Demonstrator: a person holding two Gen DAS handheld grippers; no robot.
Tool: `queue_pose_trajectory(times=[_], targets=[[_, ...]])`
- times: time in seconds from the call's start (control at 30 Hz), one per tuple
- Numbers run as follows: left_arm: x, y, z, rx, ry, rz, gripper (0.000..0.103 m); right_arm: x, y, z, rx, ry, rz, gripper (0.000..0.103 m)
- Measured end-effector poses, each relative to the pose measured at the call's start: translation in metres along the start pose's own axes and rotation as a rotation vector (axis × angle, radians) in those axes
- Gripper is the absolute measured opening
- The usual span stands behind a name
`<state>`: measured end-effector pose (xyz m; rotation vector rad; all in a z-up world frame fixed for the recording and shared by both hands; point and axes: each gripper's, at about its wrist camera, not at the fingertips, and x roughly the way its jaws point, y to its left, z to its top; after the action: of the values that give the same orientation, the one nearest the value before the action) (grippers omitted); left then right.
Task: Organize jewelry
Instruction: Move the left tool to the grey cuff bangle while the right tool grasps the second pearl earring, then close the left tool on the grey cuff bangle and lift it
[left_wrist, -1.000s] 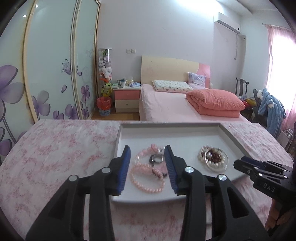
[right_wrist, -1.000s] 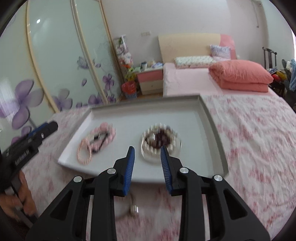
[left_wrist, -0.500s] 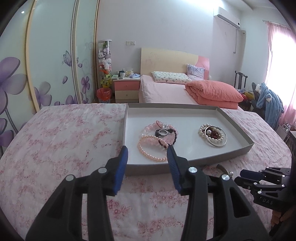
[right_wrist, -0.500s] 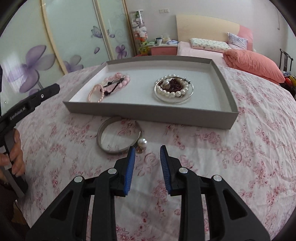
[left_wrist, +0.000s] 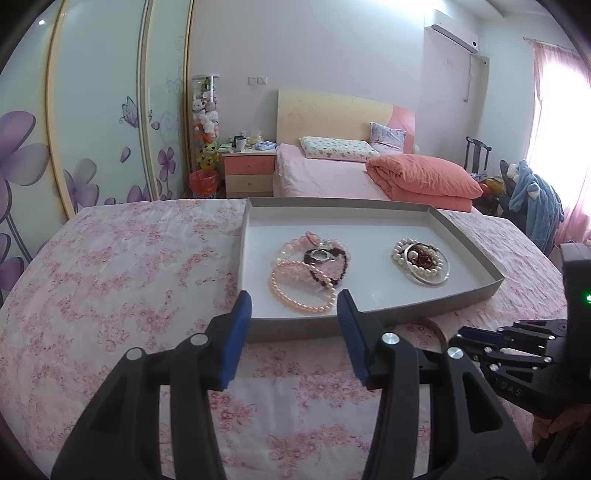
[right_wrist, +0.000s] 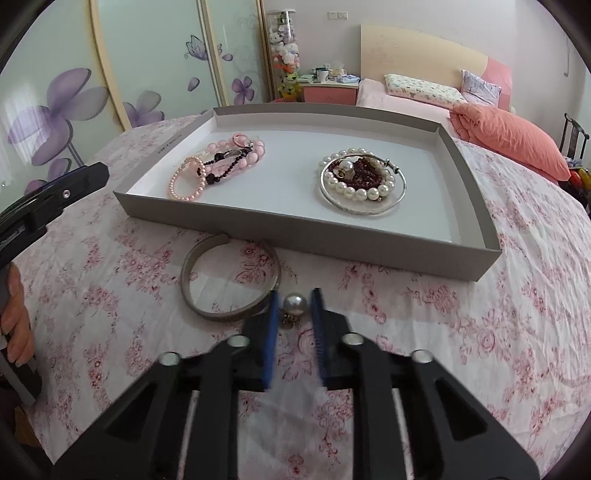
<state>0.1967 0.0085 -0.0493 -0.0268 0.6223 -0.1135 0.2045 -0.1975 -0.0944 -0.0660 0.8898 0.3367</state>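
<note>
A grey tray on the floral cloth holds pink bead bracelets at its left and a white pearl bracelet inside a thin silver bangle at its right. In front of the tray lie a wide silver bangle and a pearl earring. My right gripper points down at the earring; its jaws are closing, with the pearl between the pads and a thin gap either side. My left gripper hovers before the tray's front wall, jaws opening, nothing between them.
A hand holds the left gripper's handle at the left edge. The pink floral cloth stretches left of the tray. A bed, a nightstand and wardrobe doors stand beyond the table.
Both grippers drew back from over the tray and sank to the cloth in front of it. The right jaws narrowed around the pearl earring; the left jaws spread wider.
</note>
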Motion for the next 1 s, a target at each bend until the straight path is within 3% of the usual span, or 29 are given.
queue_pose_trajectory(times=[0.1, 0.27, 0.37, 0.53, 0.8, 0.9, 1.0], targets=[[0.001, -0.008, 0.0, 0.008, 0.014, -0.031, 0.054, -0.001, -0.009, 0.0, 0.039, -0.004, -0.04, 0.014], [0.009, -0.039, -0.004, 0.05, 0.076, -0.1, 0.07, -0.008, -0.041, -0.005, 0.149, -0.011, -0.139, 0.014], [0.02, -0.061, -0.008, 0.093, 0.132, -0.114, 0.078, -0.012, -0.057, -0.007, 0.193, -0.012, -0.162, 0.014], [0.043, -0.092, -0.019, 0.146, 0.212, -0.1, 0.082, -0.014, -0.062, -0.011, 0.203, -0.02, -0.161, 0.014], [0.081, -0.112, -0.023, 0.14, 0.316, -0.025, 0.082, -0.017, -0.067, -0.014, 0.218, -0.024, -0.137, 0.014], [0.084, -0.112, -0.02, 0.119, 0.314, -0.002, 0.083, -0.017, -0.065, -0.014, 0.216, -0.024, -0.139, 0.014], [0.082, -0.11, -0.019, 0.109, 0.304, -0.011, 0.066, -0.018, -0.066, -0.014, 0.211, -0.023, -0.141, 0.014]])
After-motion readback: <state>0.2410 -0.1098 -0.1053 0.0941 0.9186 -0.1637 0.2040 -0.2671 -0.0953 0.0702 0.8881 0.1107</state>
